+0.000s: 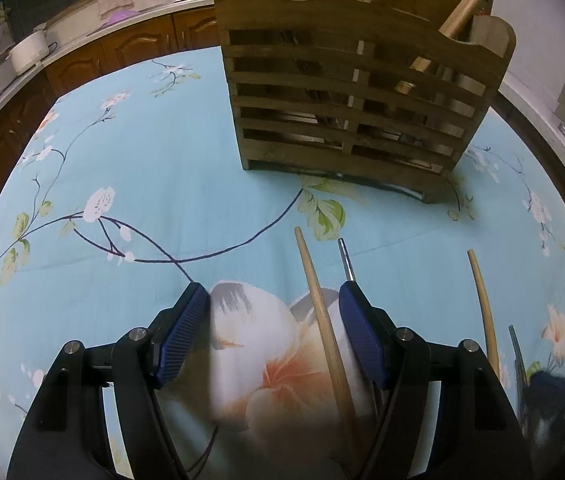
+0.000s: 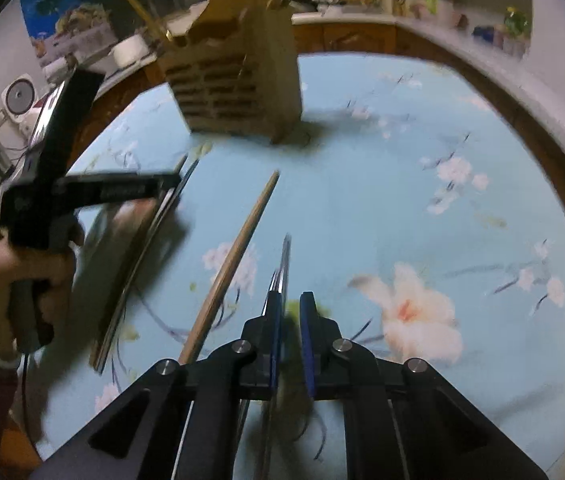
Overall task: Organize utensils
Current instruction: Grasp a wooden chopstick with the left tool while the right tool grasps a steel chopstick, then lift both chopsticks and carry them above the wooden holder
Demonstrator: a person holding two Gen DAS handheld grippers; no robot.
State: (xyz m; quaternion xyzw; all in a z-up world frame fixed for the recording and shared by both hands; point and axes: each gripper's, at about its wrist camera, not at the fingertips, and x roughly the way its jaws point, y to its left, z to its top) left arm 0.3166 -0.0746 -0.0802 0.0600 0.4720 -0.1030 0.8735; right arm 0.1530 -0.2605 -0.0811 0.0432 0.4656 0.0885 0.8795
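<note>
A slatted wooden utensil holder (image 1: 354, 92) stands on the blue floral tablecloth, with a wooden handle (image 1: 470, 0) in its right compartment. My left gripper (image 1: 274, 300) is open, low over the cloth. A wooden chopstick (image 1: 322, 320) lies between its fingers, and a metal utensil tip (image 1: 345, 258) shows past the right finger. Another wooden stick (image 1: 484, 312) lies to the right. In the right wrist view, my right gripper (image 2: 290, 304) is slightly open, with a metal utensil (image 2: 282, 268) against its left finger. A wooden chopstick (image 2: 234, 264) lies to its left. The holder (image 2: 238, 88) stands ahead.
The left gripper and the hand holding it (image 2: 42, 216) show at the left of the right wrist view, over more long utensils (image 2: 142, 248). Wooden cabinets and a cluttered white countertop (image 1: 82, 36) ring the table. A white pot (image 1: 28, 54) sits on the counter.
</note>
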